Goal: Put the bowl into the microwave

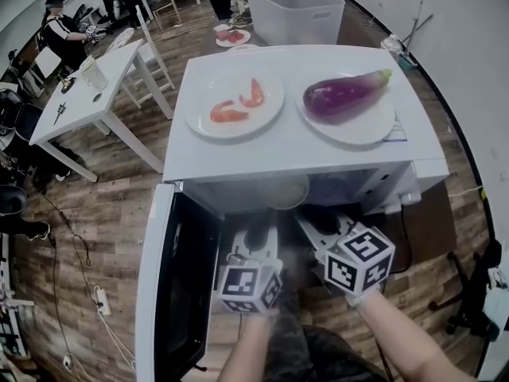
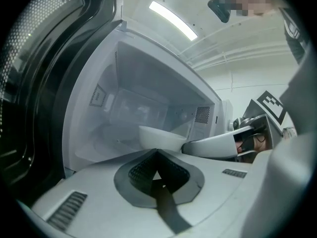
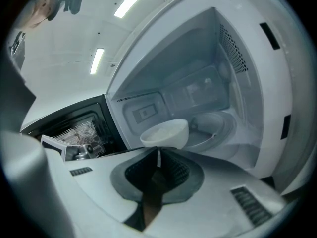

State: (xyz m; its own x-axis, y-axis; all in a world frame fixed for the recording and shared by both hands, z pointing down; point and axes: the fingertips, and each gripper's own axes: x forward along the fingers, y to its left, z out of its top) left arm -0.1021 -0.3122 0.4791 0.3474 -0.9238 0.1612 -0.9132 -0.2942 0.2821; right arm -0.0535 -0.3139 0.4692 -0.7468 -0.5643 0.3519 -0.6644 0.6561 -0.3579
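A white bowl [image 1: 282, 191] hangs in the mouth of the open white microwave [image 1: 238, 161], just under its top edge. My right gripper [image 1: 308, 215] is shut on the bowl's near rim. In the right gripper view the bowl [image 3: 165, 132] sits at the jaw tips [image 3: 158, 150], with the glass turntable [image 3: 214, 128] behind it. My left gripper [image 1: 256, 235] hovers beside it, just left, in front of the opening. Its jaws [image 2: 156, 153] are shut with nothing between them. The left gripper view has the bowl [image 2: 159, 138] ahead and the right gripper [image 2: 218, 145] at its right.
The microwave door [image 1: 171, 293] stands swung out to the left, close to my left gripper. On top of the microwave lie a plate of shrimp [image 1: 235, 102] and a plate with an eggplant [image 1: 346, 94]. White tables [image 1: 87, 94] and a plastic bin [image 1: 296, 10] stand farther off.
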